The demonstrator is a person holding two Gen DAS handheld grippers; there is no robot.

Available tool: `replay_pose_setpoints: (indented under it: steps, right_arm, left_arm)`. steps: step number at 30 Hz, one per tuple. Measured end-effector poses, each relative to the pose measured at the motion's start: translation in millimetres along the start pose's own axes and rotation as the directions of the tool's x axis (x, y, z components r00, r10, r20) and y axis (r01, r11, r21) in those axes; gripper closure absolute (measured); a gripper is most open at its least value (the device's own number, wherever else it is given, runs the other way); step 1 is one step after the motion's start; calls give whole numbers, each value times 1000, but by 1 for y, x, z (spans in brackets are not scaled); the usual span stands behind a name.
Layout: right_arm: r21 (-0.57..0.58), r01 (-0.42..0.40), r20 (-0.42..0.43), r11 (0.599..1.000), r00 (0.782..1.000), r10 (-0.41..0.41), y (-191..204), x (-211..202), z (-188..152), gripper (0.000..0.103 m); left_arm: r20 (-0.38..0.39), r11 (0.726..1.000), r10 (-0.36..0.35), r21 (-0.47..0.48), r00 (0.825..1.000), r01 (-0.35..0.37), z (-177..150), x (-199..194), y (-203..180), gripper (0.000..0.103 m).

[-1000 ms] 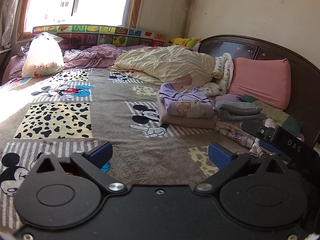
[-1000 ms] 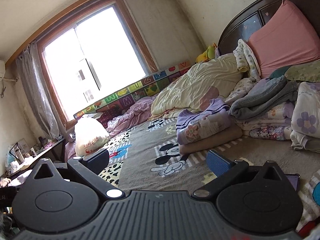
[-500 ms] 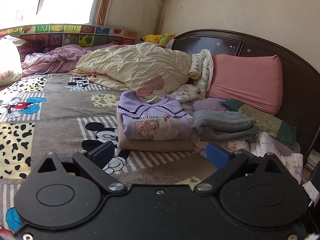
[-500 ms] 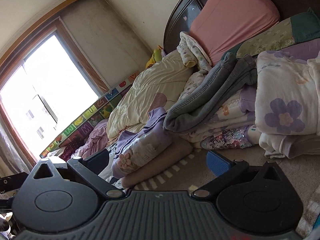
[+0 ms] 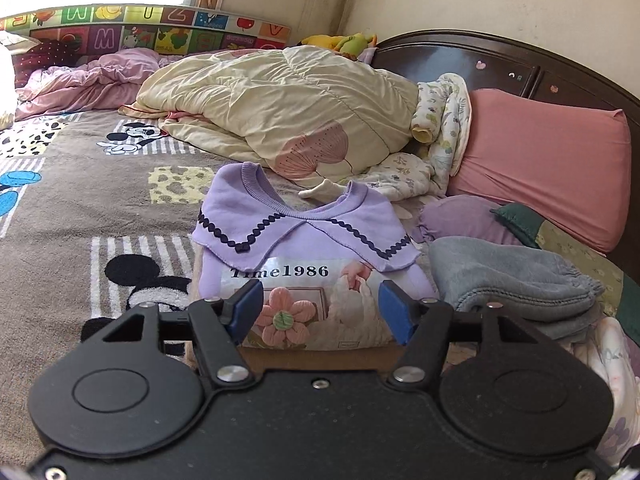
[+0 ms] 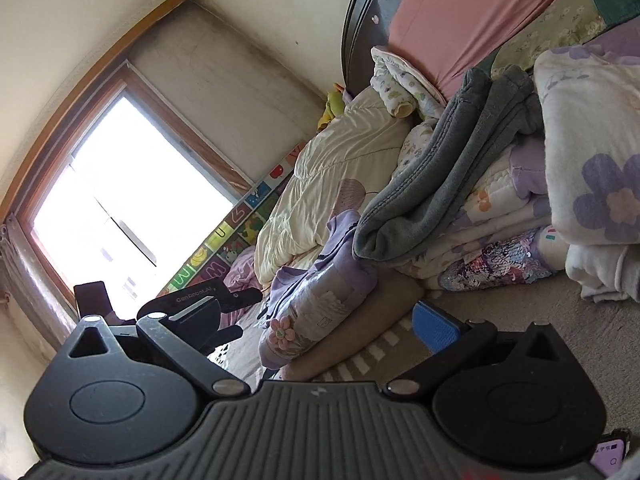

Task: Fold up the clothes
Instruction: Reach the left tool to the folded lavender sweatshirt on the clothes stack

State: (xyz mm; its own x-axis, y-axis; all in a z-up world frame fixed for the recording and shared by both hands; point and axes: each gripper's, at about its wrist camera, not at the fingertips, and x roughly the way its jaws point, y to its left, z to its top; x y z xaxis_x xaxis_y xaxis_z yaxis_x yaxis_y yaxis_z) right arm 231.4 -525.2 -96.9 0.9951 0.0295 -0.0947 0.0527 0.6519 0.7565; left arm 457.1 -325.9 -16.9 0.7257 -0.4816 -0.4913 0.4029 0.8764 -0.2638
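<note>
Both grippers spread wide, holding nothing, by the folded purple sailor-collar sweatshirt (image 5: 304, 256).
Left gripper (image 5: 320, 312) might nudge it off the tan folded cloth (image 6: 352, 340) beneath; right gripper (image 6: 320, 332) too.

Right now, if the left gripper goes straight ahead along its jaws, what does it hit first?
Most likely the folded purple sweatshirt, on top of the tan folded garment. The left gripper has its jaws open and framing the flower print. Depth is unclear, so contact may be close.
</note>
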Motion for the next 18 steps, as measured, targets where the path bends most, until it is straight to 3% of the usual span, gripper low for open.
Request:
replay_pose_setpoints:
  steps: [5,8,10,11,12,15,18]
  right_arm:
    - [-15,-30,-34,999,999,29,4,10,-4,10]
    - [-19,-23,-50,1000,998,23,4,15,-8,10]
    - [-15,-20,-58,1000,998,19,3,17,-9,10]
    - [-12,-20,-56,1000,998,19,3,16,-9,10]
    - [-12,-22,-54,1000,998,21,3,16,-9,10]
    - [-9,-25,-54,1000,998,24,4,16,-10,10]
    - [-10,-30,-54,1000,998,29,7,15,-10,10]
  left_arm:
    - [-32,1000,13,-7,999,-14,3,44,-7,39]
    - [-45,995,77,72,996,-73,-1,64,-17,40]
    - [-46,985,133,121,990,-127,-3,69,-22,77]
    - [-50,977,149,162,987,-140,-3,69,-25,90]
    - [-55,974,142,184,988,-130,-3,67,-26,96]
    - [-67,967,122,233,990,-103,-2,57,-26,103]
    - [-64,964,105,250,992,-86,-5,34,-23,103]
